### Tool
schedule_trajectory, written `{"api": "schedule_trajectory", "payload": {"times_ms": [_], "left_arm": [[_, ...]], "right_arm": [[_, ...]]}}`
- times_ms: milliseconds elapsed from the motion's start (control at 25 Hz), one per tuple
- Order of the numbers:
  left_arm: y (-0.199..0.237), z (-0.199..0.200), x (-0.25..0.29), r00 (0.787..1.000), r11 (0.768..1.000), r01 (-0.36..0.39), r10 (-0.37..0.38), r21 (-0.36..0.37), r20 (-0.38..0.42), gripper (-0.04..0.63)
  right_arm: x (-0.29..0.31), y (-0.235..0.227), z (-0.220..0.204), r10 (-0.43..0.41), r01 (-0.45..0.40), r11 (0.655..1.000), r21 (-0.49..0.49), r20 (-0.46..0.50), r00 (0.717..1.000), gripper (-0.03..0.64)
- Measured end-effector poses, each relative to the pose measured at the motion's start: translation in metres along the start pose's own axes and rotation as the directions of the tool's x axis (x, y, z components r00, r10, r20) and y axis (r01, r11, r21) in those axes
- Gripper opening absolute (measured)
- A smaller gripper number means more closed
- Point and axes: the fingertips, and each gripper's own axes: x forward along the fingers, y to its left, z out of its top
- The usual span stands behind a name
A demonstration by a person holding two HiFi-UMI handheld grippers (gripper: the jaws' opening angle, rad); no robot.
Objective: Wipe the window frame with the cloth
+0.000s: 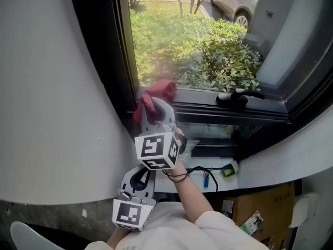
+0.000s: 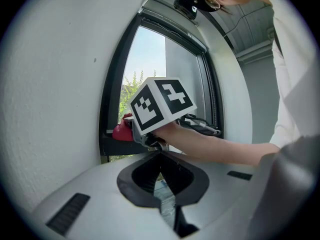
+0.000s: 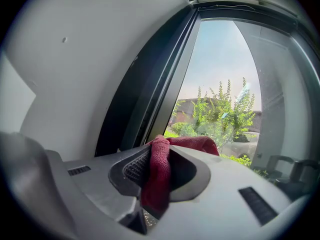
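Plainly, in the head view, the right tool (image 1: pixel 156 107) is up at the lower left corner of the window frame (image 1: pixel 123 51). The red cloth (image 1: pixel 162 89) is bunched ahead of it against the bottom rail, likely so that fabric rather than plastic meets the metal. The left tool (image 1: pixel 140 177) hangs lower, near the person and apart from the frame, seemingly held clear because wiping needs only one arm.

From the left gripper view, this tool's jaws are closed together with nothing between them. It looks up at the right tool (image 2: pixel 131 130) and the cloth (image 2: pixel 120 132) at the frame's bottom corner.

From the right gripper view, the jaws are clenched on a fold of the cloth (image 3: pixel 159 169). Its loose end spills forward toward the glass, just beside the dark upright of the frame (image 3: pixel 150 84). I judge the wipe to be at this corner.
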Motion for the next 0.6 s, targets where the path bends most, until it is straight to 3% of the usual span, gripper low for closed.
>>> {"api": "schedule_trajectory", "payload": {"times_ms": [600], "left_arm": [[-0.009, 0.002, 0.008, 0.999, 0.999, 0.035, -0.034, 0.008, -0.008, 0.009]], "right_arm": [[-0.006, -0.014, -0.005, -0.018, 0.018, 1.0, 0.004, -0.006, 1.0, 0.081]]}}
